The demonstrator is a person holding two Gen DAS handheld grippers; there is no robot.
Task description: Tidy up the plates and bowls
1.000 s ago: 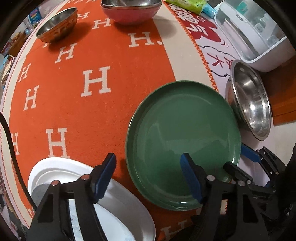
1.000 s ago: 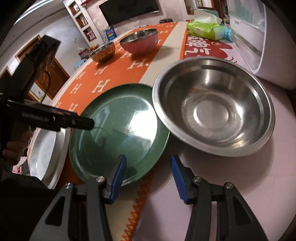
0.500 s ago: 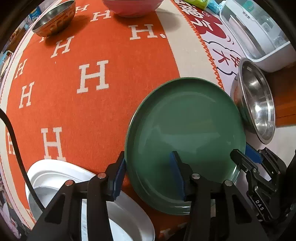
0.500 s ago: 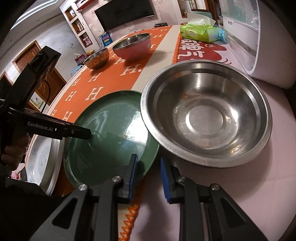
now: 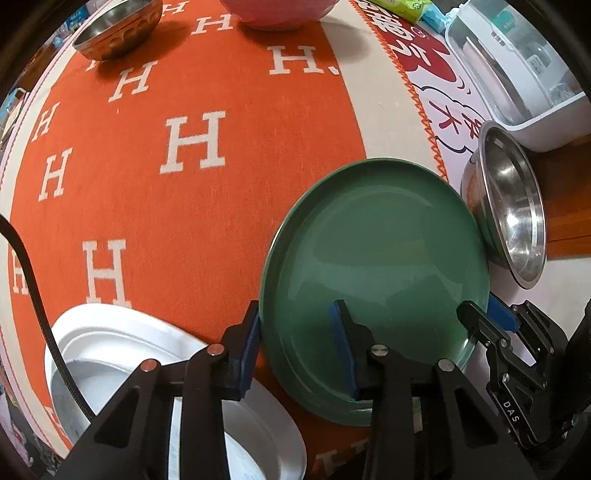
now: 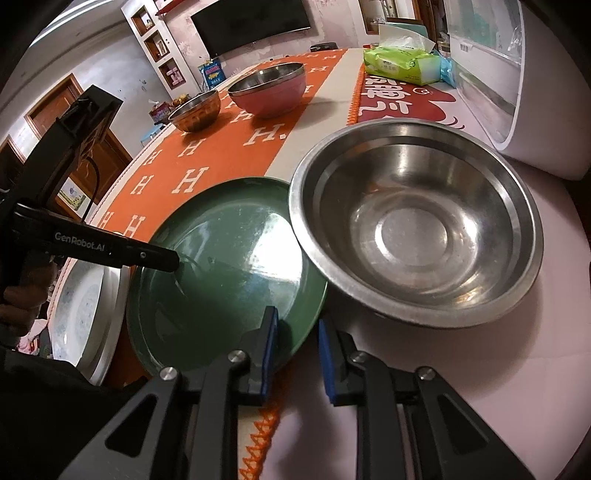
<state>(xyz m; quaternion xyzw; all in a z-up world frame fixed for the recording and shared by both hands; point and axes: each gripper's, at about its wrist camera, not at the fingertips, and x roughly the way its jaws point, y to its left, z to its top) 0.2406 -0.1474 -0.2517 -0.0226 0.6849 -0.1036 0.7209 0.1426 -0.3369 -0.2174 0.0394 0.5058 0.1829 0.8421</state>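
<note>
My left tongs (image 5: 295, 354) and right tongs (image 6: 293, 354) have just been closing, each now straddling opposite rims of the green plate (image 5: 373, 280) on the orange cloth (image 5: 155, 206); whether they clench it I cannot tell. Steel bowl (image 6: 417, 229) just beyond, overlapping the plate's rim.

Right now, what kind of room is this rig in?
Most likely a home living or dining room: a wall-mounted TV, built-in wall shelves, and a table under an orange H-patterned cloth laid with bowls and plates.
</note>
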